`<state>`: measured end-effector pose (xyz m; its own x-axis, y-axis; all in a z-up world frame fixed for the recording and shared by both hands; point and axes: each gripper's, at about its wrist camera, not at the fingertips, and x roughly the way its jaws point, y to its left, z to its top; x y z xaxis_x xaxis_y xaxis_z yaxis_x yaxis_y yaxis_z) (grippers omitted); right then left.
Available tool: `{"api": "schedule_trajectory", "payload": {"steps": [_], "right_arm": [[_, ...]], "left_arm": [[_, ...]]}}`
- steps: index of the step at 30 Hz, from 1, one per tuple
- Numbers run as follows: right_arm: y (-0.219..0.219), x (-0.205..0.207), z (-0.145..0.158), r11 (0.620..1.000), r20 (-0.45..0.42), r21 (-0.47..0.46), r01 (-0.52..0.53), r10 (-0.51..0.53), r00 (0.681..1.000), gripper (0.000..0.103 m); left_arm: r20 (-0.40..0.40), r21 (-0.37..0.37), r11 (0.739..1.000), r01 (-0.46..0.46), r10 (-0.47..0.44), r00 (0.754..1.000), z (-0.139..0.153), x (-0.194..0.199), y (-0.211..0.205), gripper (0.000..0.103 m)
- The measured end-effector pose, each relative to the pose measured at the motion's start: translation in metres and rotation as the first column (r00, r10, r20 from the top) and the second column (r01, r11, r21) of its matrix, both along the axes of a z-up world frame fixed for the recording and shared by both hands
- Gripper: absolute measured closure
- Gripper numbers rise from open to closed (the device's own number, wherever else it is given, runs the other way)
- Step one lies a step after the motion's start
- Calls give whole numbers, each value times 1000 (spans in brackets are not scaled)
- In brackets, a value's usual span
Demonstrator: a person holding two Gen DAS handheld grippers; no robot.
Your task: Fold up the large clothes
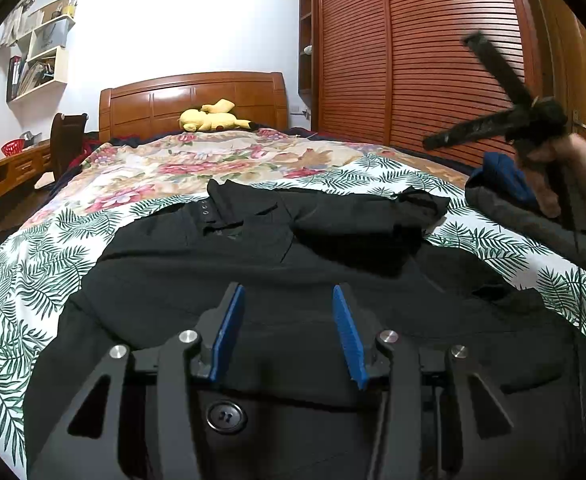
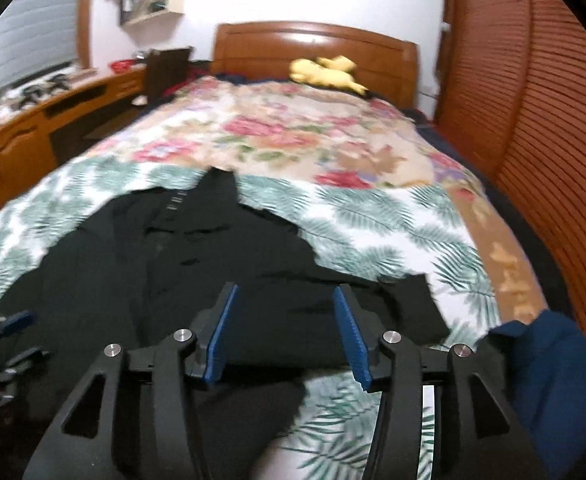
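Two grippers are in your hands, and both have their blue pads spread wide with nothing held between them. Your left gripper [image 1: 289, 332] sits at the bottom middle of the left wrist view, low over the black shirt [image 1: 253, 280], and black cloth fills the gap between its pads. The shirt lies spread on the bed [image 1: 33, 272], on the cover with green leaves, and takes up the lower half of that view. Its collar, with a row of small snaps, points to the upper middle of the frame. One sleeve [image 1: 369, 220] is folded in on top of the shirt, right of the middle. Your right gripper [image 1: 533, 120] shows blurry at the right edge of the left wrist view, up in the air in your hand. In the right wrist view, the right gripper [image 2: 289, 332] is at the bottom middle, over the right edge of the black shirt [image 2: 133, 264], which fills the left and middle of that frame. Your left gripper [image 2: 5, 340] peeks in at the far left edge there, just over the shirt. Some blue cloth [image 2: 553, 368] lies in a heap at the lower right, beside the shirt but not touching it. A yellow toy [image 1: 213, 118] rests by the wooden headboard [image 1: 193, 100] at the top middle. A brown slatted wardrobe [image 1: 413, 60] fills the upper right.
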<state>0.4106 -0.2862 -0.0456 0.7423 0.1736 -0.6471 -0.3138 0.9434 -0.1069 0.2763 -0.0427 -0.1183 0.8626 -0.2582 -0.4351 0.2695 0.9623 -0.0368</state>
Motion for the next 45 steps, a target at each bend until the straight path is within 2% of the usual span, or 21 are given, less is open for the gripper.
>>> {"api": "schedule_trajectory", "payload": {"steps": [5, 10, 15, 17, 18, 19, 20, 23, 26, 35, 40, 45], "right_arm": [[-35, 40, -39, 991, -61, -43, 129, -131, 989, 53], [-73, 72, -74, 968, -122, -74, 240, -248, 961, 53], [-93, 89, -94, 954, -165, -81, 290, -300, 940, 53], [-95, 92, -101, 955, -188, -75, 288, -297, 936, 62], [-94, 93, -104, 956, -185, -94, 279, -292, 938, 78], [-91, 91, -105, 950, -162, -131, 284, -303, 939, 88], [-88, 88, -104, 951, -147, -143, 273, -293, 945, 92], [-81, 79, -85, 957, -90, -121, 262, -274, 958, 96], [-70, 64, -54, 969, -25, -83, 231, -234, 972, 97], [-5, -3, 40, 996, 133, -53, 64, -57, 989, 97], [37, -43, 70, 998, 176, -49, -33, 41, 983, 97], [77, -71, 85, 991, 188, -41, -125, 130, 973, 97]], "left_arm": [[-2, -1, 1000, 2, -2, 1000, 1, 0, 0, 58], [-4, -1, 1000, 6, -6, 1000, 2, -1, 0, 58], [-6, 0, 1000, 9, -9, 1000, 3, -1, 0, 58], [-6, 0, 1000, 9, -9, 1000, 3, -1, 0, 58], [-6, 0, 1000, 9, -9, 1000, 3, -1, 0, 58], [-6, 0, 1000, 8, -8, 1000, 3, -1, 0, 58], [-4, 0, 1000, 7, -7, 1000, 3, -1, 0, 58], [-7, 3, 1000, 11, -11, 1000, 3, -1, -2, 58], [-6, 16, 1000, 13, -13, 1000, 4, -1, -3, 58], [15, 31, 999, -15, 15, 1000, 20, -25, 9, 58], [27, 26, 999, -39, 38, 999, 35, -46, 27, 58], [32, 22, 998, -66, 65, 997, 47, -67, 48, 58]]}}
